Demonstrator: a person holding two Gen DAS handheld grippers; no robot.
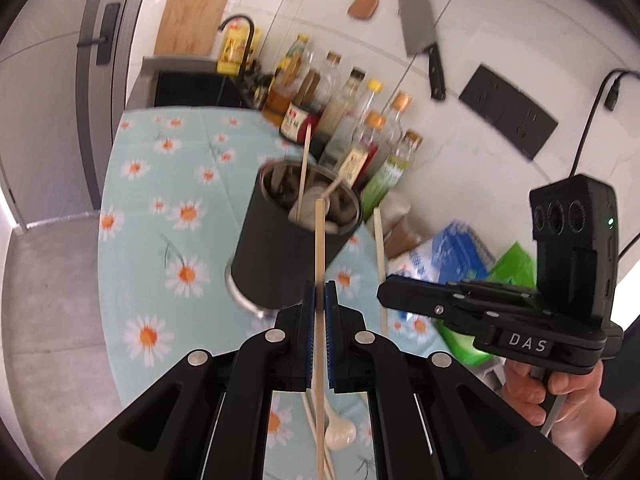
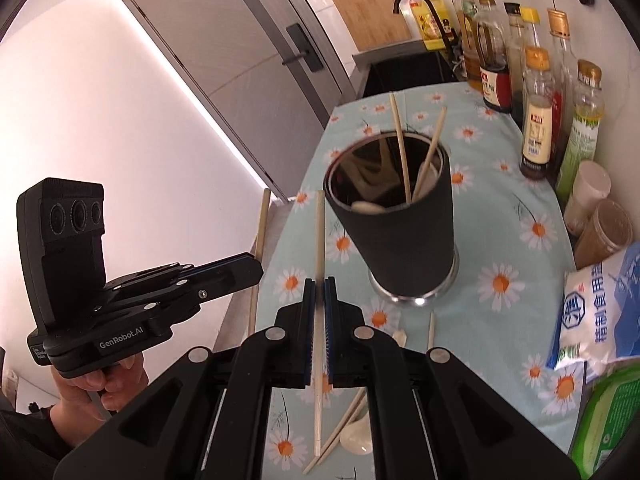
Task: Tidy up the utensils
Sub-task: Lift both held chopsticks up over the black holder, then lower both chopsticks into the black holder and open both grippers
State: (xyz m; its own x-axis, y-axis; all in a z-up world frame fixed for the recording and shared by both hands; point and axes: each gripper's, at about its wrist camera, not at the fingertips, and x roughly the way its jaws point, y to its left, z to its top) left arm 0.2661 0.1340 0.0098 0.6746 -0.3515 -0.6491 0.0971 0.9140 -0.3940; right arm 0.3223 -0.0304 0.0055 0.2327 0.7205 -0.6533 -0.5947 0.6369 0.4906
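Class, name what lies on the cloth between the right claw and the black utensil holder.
Only bare daisy cloth lies between the right claw and the utensil holder, seen in the right wrist view.

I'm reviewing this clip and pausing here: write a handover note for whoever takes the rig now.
Left gripper: jaws shut on one chopstick.
Right gripper: jaws shut on another chopstick.
Holder stands on the cloth, just ahead of both grippers.
Done: some chopsticks and a spoon are in the holder.
Left: drop both held chopsticks in, then collect the spoon and loose chopsticks lying on the cloth.
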